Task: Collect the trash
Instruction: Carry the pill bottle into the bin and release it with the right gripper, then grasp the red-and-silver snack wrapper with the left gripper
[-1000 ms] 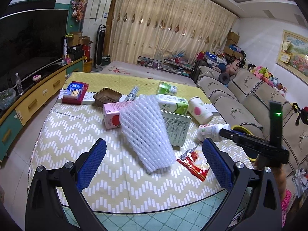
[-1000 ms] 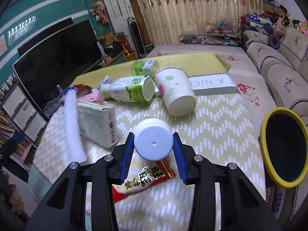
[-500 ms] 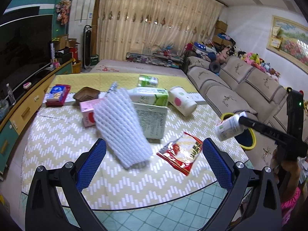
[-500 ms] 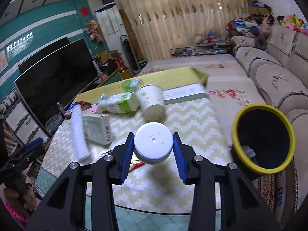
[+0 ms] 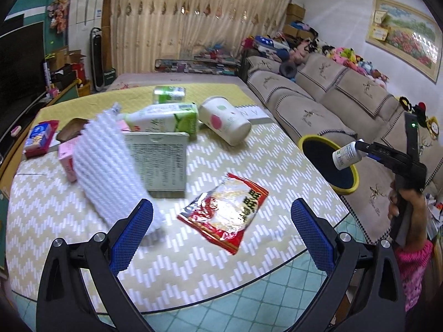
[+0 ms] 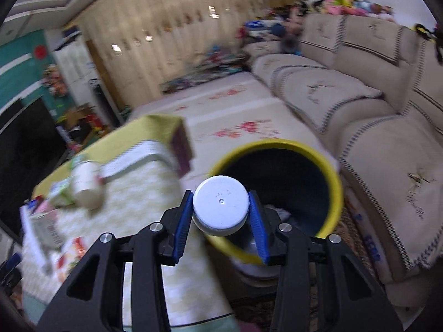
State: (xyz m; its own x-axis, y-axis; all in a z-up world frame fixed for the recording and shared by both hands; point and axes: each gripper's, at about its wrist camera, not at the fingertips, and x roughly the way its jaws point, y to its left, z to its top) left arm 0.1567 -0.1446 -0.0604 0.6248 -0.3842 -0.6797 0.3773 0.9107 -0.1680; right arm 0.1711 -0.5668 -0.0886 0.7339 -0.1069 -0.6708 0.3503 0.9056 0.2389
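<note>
- Broadly, the sofa [image 5: 318,96] runs along the right side of the room, with soft toys [image 5: 346,55] heaped on its far end.
- Left of the sofa, the surface [image 5: 249,166], under a yellow and white zigzag cloth, carries the litter.
- Between the surface and the sofa stands the yellow-rimmed trash bin [image 6: 336,185], dark inside, with some crumpled waste visible at the bottom.
- On the near left part of the surface lies a white foam net sleeve [image 5: 110,171], blurred, its near end just beside the left finger of the left gripper.
- Touching the sleeve on the right, a grey printed carton [image 5: 163,163] lies flat; a pink carton [image 5: 65,157] sits at the sleeve's left.
- Right of the grey carton, apart from it, lies a red and silver snack wrapper [image 5: 224,215].
- Farther back, a green and white milk carton [image 5: 163,120] lies on its side, with a white paper cup [image 5: 224,119] tipped over at its right and a green can [image 5: 169,94] beyond.
- At the far left edge sit a blue and red tissue pack [image 5: 38,137] and a brown tray [image 5: 70,131].
- Low in its own view, the left gripper [image 5: 220,232] has its blue fingers [image 5: 131,235] spread wide apart, holding nothing, above the near edge of the surface.
- Over the bin's near rim, the right gripper [image 6: 220,215] has its fingers clamped on a small white bottle [image 6: 220,204], cap toward the camera; in the left wrist view the bottle hangs at the bin's mouth.
</note>
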